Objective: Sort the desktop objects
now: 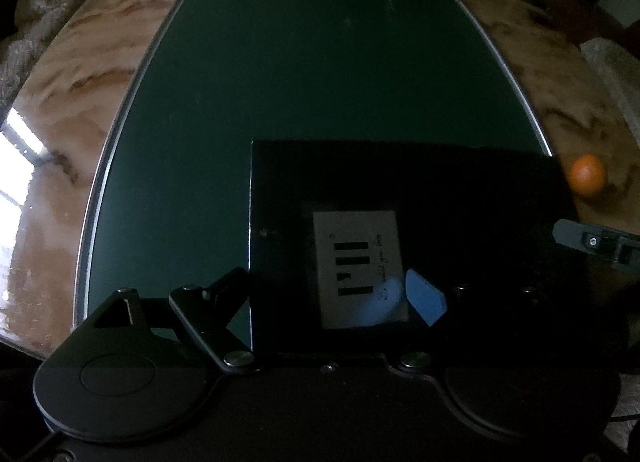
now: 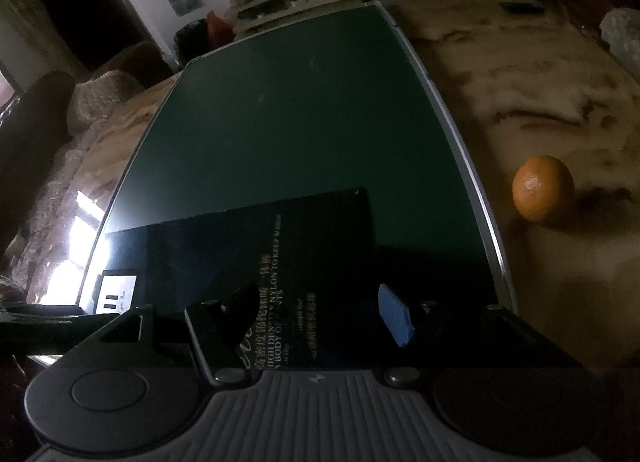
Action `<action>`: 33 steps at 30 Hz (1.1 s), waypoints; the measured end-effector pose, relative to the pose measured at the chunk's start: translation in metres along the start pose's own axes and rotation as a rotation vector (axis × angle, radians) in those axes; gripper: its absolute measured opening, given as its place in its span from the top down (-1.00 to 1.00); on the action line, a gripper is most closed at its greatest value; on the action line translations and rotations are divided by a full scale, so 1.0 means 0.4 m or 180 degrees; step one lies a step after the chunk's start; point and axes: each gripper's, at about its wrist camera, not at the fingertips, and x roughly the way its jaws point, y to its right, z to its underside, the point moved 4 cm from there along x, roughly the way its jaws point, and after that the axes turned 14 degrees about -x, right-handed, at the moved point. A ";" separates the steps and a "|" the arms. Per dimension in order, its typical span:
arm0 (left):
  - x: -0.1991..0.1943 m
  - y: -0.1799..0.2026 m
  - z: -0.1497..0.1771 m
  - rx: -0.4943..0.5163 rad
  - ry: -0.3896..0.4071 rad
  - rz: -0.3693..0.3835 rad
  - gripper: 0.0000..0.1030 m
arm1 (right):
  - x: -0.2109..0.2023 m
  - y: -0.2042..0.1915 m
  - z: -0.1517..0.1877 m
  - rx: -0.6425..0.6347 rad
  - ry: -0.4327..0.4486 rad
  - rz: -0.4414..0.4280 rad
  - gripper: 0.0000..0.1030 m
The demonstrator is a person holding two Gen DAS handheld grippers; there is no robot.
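Observation:
A flat black box [image 1: 420, 190] with a white label [image 1: 360, 266] lies on the near part of a dark green board [image 1: 304, 62]. In the right wrist view the box [image 2: 260, 238] shows gold lettering. My left gripper [image 1: 332, 294] is open, its fingers spread low over the box's label, the blue pad [image 1: 426, 298] on the right. My right gripper [image 2: 320, 314] is open over the box's near edge, with a blue pad [image 2: 396, 314] on its right finger. An orange [image 2: 544, 188] sits on the marble table right of the board; it also shows in the left wrist view [image 1: 587, 180].
The green board [image 2: 288, 122] has a metal rim [image 2: 476, 198] and lies on a brown marble table [image 1: 60, 110]. The right gripper's tip [image 1: 592, 240] shows at the right edge of the left view. A sofa with cushions [image 2: 92, 102] stands beyond the table.

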 end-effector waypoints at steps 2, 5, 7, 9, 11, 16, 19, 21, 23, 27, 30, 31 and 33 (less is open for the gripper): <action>0.003 -0.003 -0.001 -0.0012 0.0013 0.0017 -0.67 | 0.008 0.004 0.001 0.0023 0.0009 -0.0018 -0.39; 0.013 -0.005 -0.003 -0.0006 0.0026 0.0026 -0.69 | 0.018 0.006 0.002 0.0006 0.0033 -0.0027 -0.39; 0.020 -0.006 -0.005 -0.0002 0.0054 0.0002 -0.70 | 0.023 0.005 0.002 -0.0004 0.0056 -0.0035 -0.39; 0.028 -0.007 -0.010 -0.0001 0.0091 -0.0021 -0.70 | 0.028 0.003 -0.002 -0.0003 0.0079 -0.0051 -0.39; 0.037 -0.013 -0.020 -0.0024 0.0117 -0.0028 -0.71 | 0.036 -0.002 -0.009 0.0000 0.0112 -0.0062 -0.39; 0.057 -0.039 -0.047 -0.0126 0.0179 0.0007 -0.71 | 0.065 -0.030 -0.037 -0.0120 0.0193 -0.0033 -0.46; 0.070 -0.047 -0.050 -0.0151 0.0184 0.0011 -0.76 | 0.087 -0.053 -0.051 -0.0247 0.0219 0.0022 -0.57; 0.074 -0.050 -0.047 -0.0206 0.0192 -0.0019 -0.81 | 0.097 -0.068 -0.053 -0.0325 0.0218 0.0118 -0.57; 0.071 -0.053 -0.041 -0.0242 0.0226 -0.0093 -0.84 | 0.096 -0.076 -0.049 -0.0341 0.0234 0.0174 -0.56; 0.031 -0.039 -0.021 -0.0198 0.0432 -0.0196 -0.84 | 0.053 -0.094 -0.028 -0.0401 0.0340 0.0311 -0.52; -0.014 -0.011 -0.002 -0.0151 0.0628 -0.0197 -0.85 | 0.006 -0.135 -0.012 -0.0641 0.0475 0.0432 -0.52; -0.025 0.002 0.008 -0.0114 0.0701 -0.0207 -0.86 | -0.004 -0.151 -0.007 -0.0720 0.0492 0.0437 -0.52; -0.034 0.030 0.028 -0.0015 0.0793 -0.0250 -0.87 | -0.011 -0.182 0.005 -0.0867 0.0459 0.0431 -0.52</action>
